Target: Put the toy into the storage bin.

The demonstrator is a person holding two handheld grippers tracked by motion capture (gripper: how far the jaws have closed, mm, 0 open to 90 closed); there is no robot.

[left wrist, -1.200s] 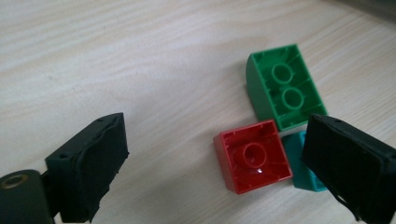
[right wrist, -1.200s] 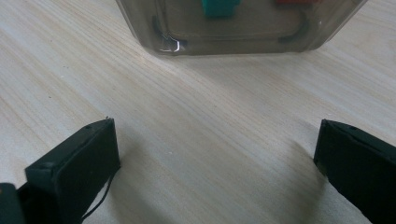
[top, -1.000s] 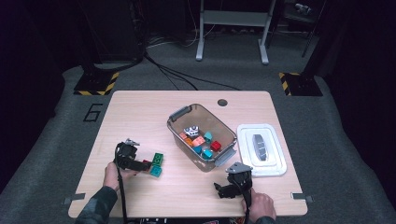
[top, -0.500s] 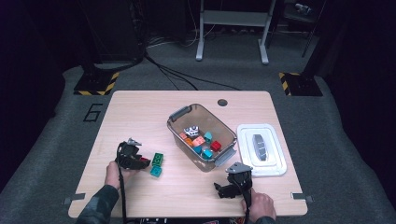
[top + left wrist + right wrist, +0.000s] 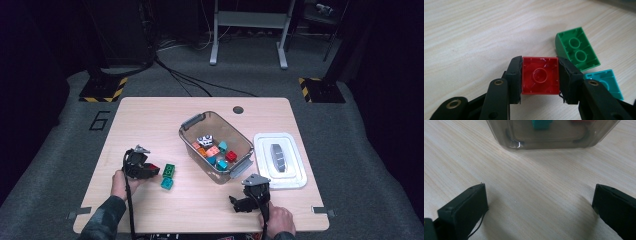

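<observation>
Dim room, grey carpet and black cables behind; up front, pale wood-grain tabletop [image 5: 150, 125]. At its middle, as landmark, clear rectangular plastic bin [image 5: 186, 135] with grey clip handles, holding a loose heap of small coloured building bricks [image 5: 215, 150]. Right of the bin, flat on the wood: white plastic lid [image 5: 295, 172].

Left of the bin and nearer the person, left hand-held gripper [image 5: 148, 170]. Has just been closing its jaws, and now has them pressed on opposite sides of a small square red plastic brick [image 5: 539, 77], hollow underside toward the camera. Looks like a firm, centred pinch, pads flat against the walls; brick low over the wood, contact with the surface impossible to tell.

Between that grip and the bin, two more bricks lying loose: a green two-stud plastic brick with one rounded edge [image 5: 576, 48], upside down, and a smaller teal square plastic brick [image 5: 607, 81], also hollow side up, just beside the right-hand jaw. Neither touched by the pads.

In front of the bin's near right corner, right hand-held gripper [image 5: 240, 205]: jaws wide apart, nothing between them, bare wood below, bin wall ahead.

Judged from this: grasp on the red brick just completed, so next a lift and a carry rightward over the bin rim, then release. Worth watching the teal brick by the jaw, easily nudged on the way up. Green and teal probably to follow.
</observation>
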